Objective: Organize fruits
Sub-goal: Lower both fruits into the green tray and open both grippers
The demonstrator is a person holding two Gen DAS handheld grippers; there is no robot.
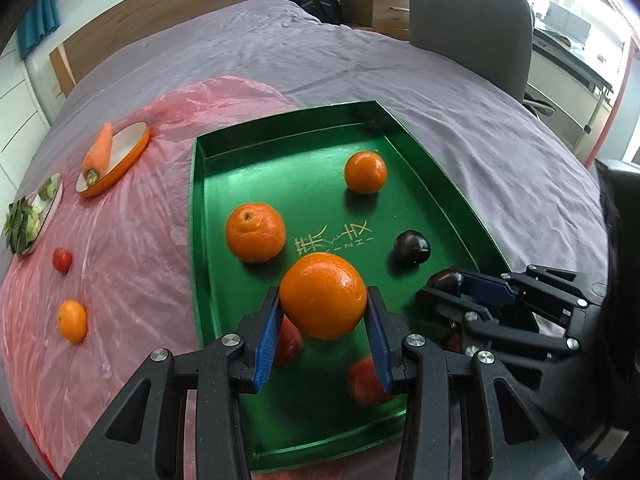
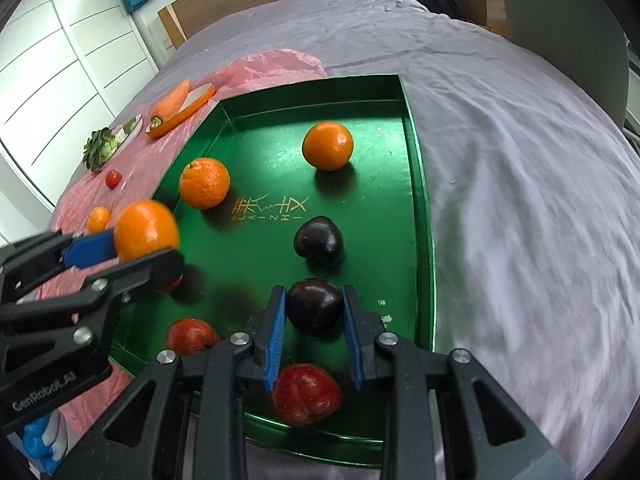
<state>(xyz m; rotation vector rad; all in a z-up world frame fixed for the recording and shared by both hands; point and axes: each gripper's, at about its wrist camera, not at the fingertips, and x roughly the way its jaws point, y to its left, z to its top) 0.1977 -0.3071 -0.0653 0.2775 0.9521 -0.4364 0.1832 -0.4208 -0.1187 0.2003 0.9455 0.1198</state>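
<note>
A green tray (image 1: 424, 148) (image 2: 420, 184) lies on the bed. My left gripper (image 1: 323, 320) (image 2: 148, 240) is shut on an orange (image 1: 323, 295) (image 2: 146, 230) above the tray's near left part. My right gripper (image 2: 314, 312) (image 1: 448, 284) is shut on a dark plum (image 2: 315, 306) (image 1: 447, 281) over the tray's near right part. In the tray lie two oranges (image 1: 256, 232) (image 1: 365, 172), a second dark plum (image 1: 412, 247) (image 2: 318, 240) and two red apples (image 2: 306, 394) (image 2: 191, 336).
On the pink plastic sheet (image 1: 132, 248) left of the tray lie a small orange (image 1: 72, 321), a small red fruit (image 1: 62, 259), a carrot (image 1: 99, 150) on an orange plate (image 1: 128, 156) and a plate of greens (image 1: 30, 220). A grey chair (image 1: 472, 20) stands behind the bed.
</note>
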